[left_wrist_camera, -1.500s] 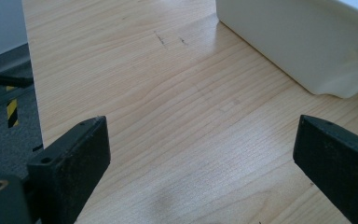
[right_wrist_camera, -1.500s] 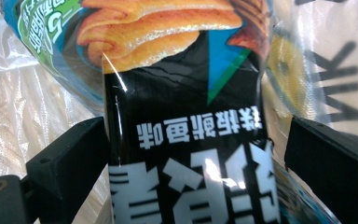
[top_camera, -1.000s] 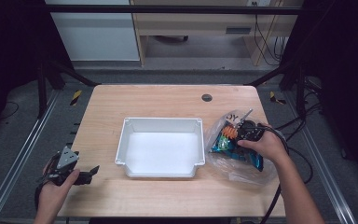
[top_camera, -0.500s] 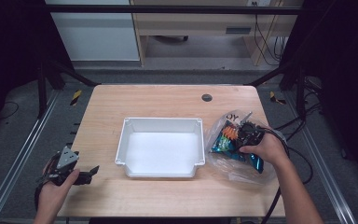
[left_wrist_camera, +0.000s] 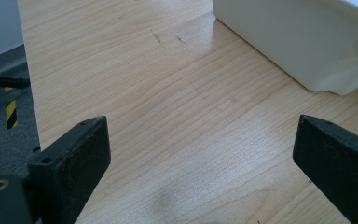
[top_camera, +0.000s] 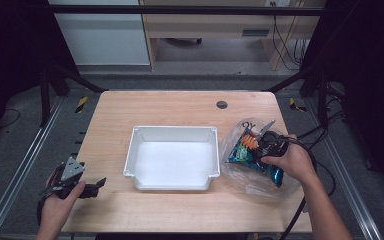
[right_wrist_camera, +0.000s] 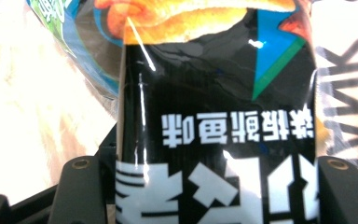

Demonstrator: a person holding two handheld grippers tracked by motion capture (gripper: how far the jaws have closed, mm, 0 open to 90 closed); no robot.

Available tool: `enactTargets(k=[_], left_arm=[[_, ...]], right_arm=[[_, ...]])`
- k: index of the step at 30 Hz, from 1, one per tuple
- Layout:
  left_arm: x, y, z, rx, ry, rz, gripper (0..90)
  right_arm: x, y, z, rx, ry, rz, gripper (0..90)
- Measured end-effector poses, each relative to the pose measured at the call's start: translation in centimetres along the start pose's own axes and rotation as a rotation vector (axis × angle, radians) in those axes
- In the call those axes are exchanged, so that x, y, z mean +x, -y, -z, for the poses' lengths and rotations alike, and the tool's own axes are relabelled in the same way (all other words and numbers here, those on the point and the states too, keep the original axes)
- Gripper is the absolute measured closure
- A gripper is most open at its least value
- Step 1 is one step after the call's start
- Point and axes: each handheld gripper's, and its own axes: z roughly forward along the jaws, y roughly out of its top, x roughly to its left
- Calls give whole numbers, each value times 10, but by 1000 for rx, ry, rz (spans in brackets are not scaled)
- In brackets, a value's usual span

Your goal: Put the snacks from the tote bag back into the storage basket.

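High view: white tray (top_camera: 172,131) mid-table, bare wood all round, right gripper (top_camera: 269,145) in the clear bag (top_camera: 260,181) at the right edge; right gripper view: jaws just closed, pinching black snack packet (right_wrist_camera: 214,116); left gripper view: left gripper (left_wrist_camera: 200,158) spread over bare wood.

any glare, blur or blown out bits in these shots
High view: evenly lit wooden table, dark surroundings, sheen on the clear plastic bag. Left gripper view: sharp wood grain, near jaws soft, the white tray bright at the top right corner. Right gripper view: the black snack packet is close and slightly blurred, with glare streaks; left side blown out.
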Motion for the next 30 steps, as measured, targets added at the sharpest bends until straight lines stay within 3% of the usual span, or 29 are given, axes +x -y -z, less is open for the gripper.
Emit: enactTargets(k=[8, 10, 30], left_arm=[[0, 0, 0, 1, 3, -2, 38], [0, 0, 0, 2, 2, 0, 38], [2, 1, 1, 0, -11, 12, 37]], right_arm=[[3, 8, 21, -41, 48, -15, 393], [3, 10, 26, -63, 43, -35, 395], [13, 12, 60, -181, 44, -41, 406]])
